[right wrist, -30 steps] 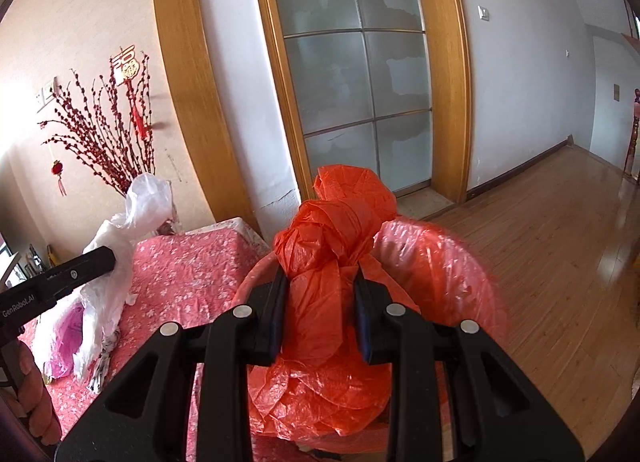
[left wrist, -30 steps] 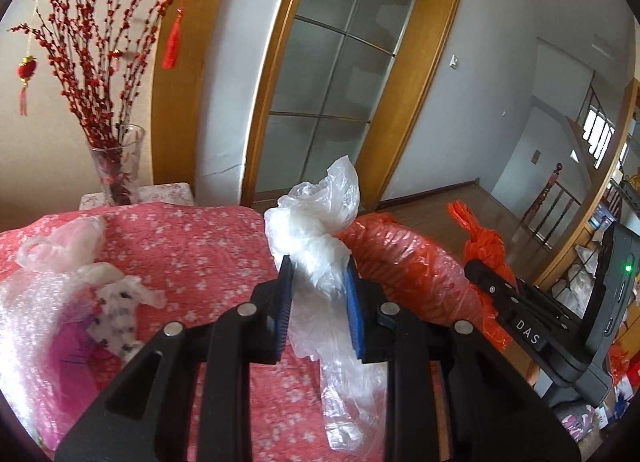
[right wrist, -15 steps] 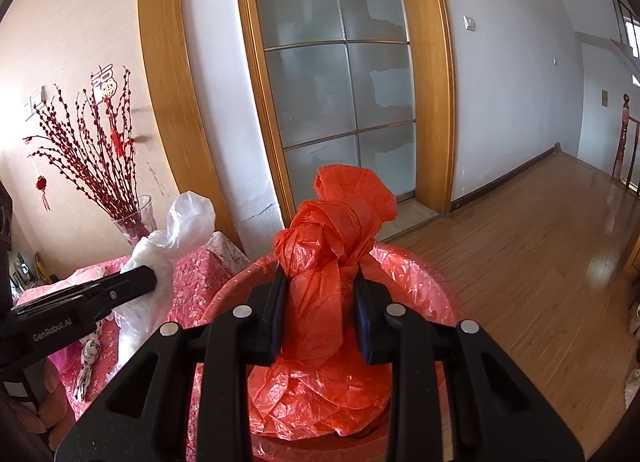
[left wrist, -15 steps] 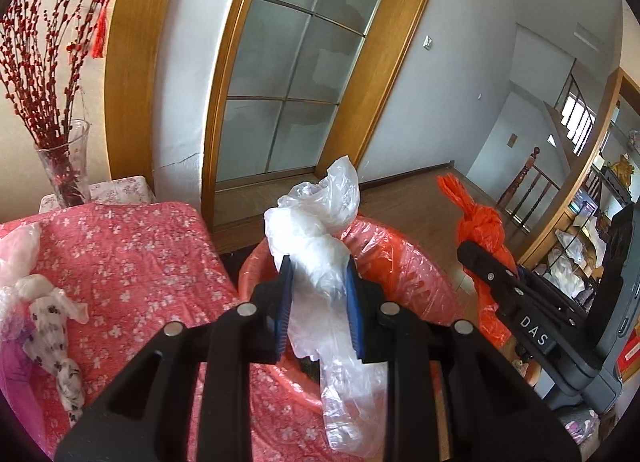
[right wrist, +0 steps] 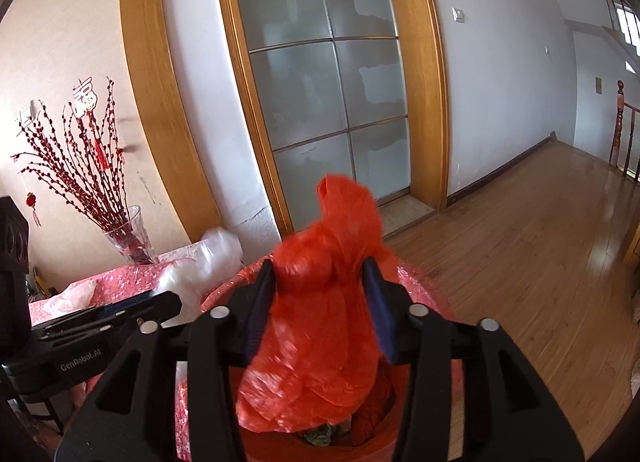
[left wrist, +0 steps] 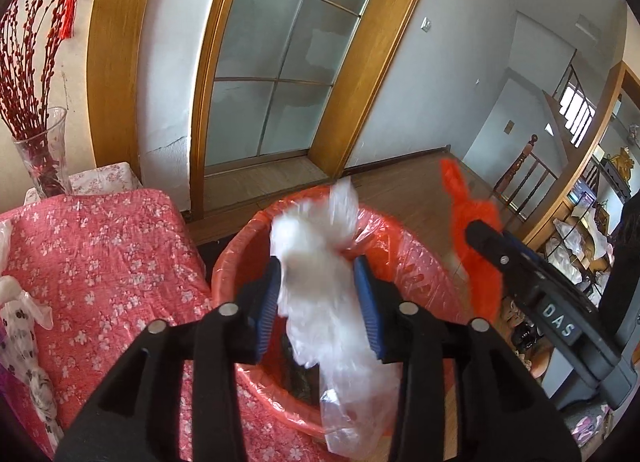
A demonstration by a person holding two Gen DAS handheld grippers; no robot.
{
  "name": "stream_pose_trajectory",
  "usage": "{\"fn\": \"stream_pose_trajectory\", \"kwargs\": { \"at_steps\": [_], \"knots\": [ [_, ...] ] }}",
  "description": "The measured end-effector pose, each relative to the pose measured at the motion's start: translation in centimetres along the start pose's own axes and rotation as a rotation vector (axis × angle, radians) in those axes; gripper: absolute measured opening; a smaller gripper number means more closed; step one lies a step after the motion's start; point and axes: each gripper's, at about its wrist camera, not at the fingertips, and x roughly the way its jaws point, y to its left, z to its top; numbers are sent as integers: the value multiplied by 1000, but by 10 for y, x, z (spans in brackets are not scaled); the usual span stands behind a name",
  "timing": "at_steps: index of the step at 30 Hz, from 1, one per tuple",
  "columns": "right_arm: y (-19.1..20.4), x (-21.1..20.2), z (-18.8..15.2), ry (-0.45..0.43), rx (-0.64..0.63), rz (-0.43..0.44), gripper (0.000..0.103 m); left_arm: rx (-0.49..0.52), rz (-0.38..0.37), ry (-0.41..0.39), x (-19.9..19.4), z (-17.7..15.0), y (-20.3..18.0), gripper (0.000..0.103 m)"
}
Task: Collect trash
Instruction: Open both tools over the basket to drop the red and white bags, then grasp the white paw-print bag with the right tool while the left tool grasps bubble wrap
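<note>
My left gripper [left wrist: 318,298] has opened wide around a crumpled clear plastic bag [left wrist: 320,294], blurred between the blue pads, over a red bin lined with a red bag [left wrist: 416,262]. My right gripper [right wrist: 320,306] has also opened around a crumpled red plastic bag [right wrist: 320,302], blurred, above the same bin [right wrist: 420,282]. Each gripper shows in the other's view: the right one [left wrist: 532,294] with the red bag [left wrist: 472,230], the left one [right wrist: 112,318] with the clear bag [right wrist: 200,266].
A table with a pink flowered cloth [left wrist: 100,262] stands left of the bin, with more plastic bags [left wrist: 24,326] on it and a glass vase of red branches [left wrist: 40,158]. A glass door [right wrist: 320,82] and wooden floor [right wrist: 520,242] lie beyond.
Both grippers moved on over the bin and their jaws opened wider. Both bags now look blurred and slipping down between the pads.
</note>
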Motion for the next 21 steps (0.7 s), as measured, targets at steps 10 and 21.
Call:
{"fn": "stream_pose_trajectory", "kwargs": {
  "at_steps": [10, 21],
  "knots": [
    [1, -6, -8, -3, -23, -54, 61, -36, 58, -8, -13, -11, 24, 46],
    [44, -18, -11, -22, -117, -3, 70, -22, 245, -130, -89, -30, 58, 50]
  ]
}}
